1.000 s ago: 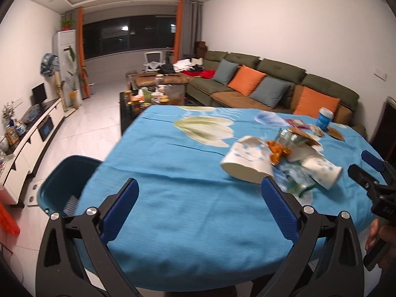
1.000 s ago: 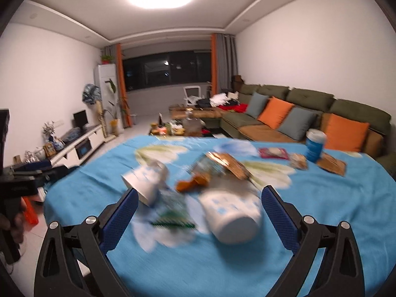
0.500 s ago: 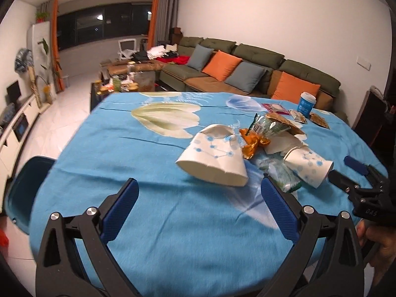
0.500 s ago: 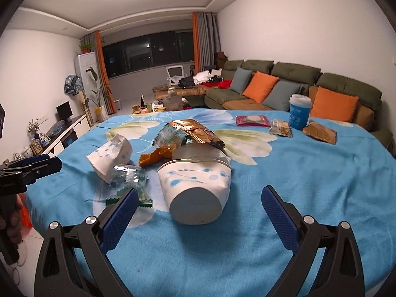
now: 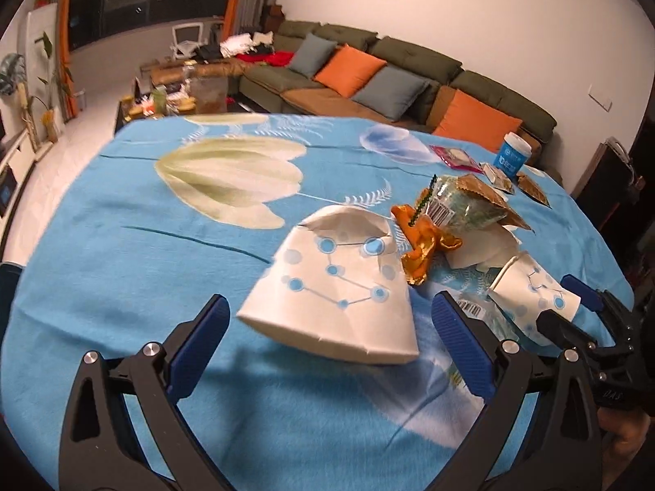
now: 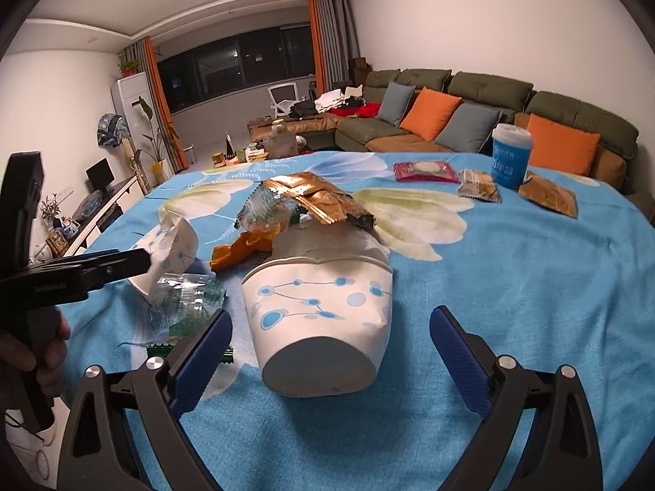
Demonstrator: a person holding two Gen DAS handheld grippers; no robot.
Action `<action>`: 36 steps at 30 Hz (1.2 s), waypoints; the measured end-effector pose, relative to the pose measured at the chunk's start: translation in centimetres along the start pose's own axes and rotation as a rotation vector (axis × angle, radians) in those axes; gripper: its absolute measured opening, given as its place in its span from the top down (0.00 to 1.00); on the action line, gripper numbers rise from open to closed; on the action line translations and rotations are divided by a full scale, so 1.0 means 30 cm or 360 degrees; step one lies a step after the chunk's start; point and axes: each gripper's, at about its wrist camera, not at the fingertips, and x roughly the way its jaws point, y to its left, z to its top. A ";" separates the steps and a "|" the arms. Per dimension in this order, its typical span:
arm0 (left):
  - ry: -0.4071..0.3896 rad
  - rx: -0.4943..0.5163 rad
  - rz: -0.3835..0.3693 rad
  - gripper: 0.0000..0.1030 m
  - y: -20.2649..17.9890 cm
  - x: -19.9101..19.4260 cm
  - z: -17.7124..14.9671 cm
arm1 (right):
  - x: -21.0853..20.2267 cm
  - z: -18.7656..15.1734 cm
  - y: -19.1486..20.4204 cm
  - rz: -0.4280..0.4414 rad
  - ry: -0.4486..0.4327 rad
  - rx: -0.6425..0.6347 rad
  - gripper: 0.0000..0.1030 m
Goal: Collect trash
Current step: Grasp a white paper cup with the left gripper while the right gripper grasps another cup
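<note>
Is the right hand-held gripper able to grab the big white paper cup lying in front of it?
Probably yes: the right hand-held gripper is open, the crumpled white paper cup with blue dots lies between its fingers, and nothing blocks it.

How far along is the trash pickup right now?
Nothing looks collected yet. Both tongs are open and empty: the left tongs line up on one crushed paper cup, the right tongs on the other cup. The orange wrapper, clear green wrapper and brown foil packet are on the tablecloth.
</note>
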 end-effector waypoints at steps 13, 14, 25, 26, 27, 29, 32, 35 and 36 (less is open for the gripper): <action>0.0099 -0.0019 0.0006 0.16 0.009 0.100 0.022 | 0.050 -0.006 -0.007 0.0024 0.0090 -0.0001 0.31; 0.0094 -0.0026 0.0003 0.16 0.010 0.096 0.021 | 0.048 -0.007 -0.008 0.0022 0.0086 0.0003 0.31; -0.0114 -0.0092 -0.0075 0.17 0.039 -0.110 -0.003 | -0.079 0.012 -0.018 -0.0039 -0.0033 0.0004 0.32; -0.0143 -0.0094 -0.0075 0.17 0.046 -0.138 -0.005 | -0.096 0.020 -0.013 -0.0036 -0.0051 -0.0003 0.32; -0.0174 -0.0099 -0.0064 0.17 0.056 -0.170 -0.006 | -0.119 0.033 -0.002 -0.0032 -0.0078 -0.0017 0.32; -0.0237 -0.0110 -0.0034 0.17 0.087 -0.240 -0.011 | -0.144 0.055 0.022 -0.0013 -0.0115 -0.0044 0.32; -0.0310 -0.0137 0.0017 0.17 0.142 -0.330 -0.024 | -0.159 0.095 0.081 0.0048 -0.0159 -0.0100 0.32; -0.0378 -0.0193 0.0087 0.17 0.226 -0.426 -0.045 | -0.147 0.134 0.168 0.0126 -0.0182 -0.0184 0.32; -0.0394 -0.0207 0.0107 0.17 0.252 -0.450 -0.050 | -0.138 0.152 0.209 0.0171 -0.0189 -0.0214 0.32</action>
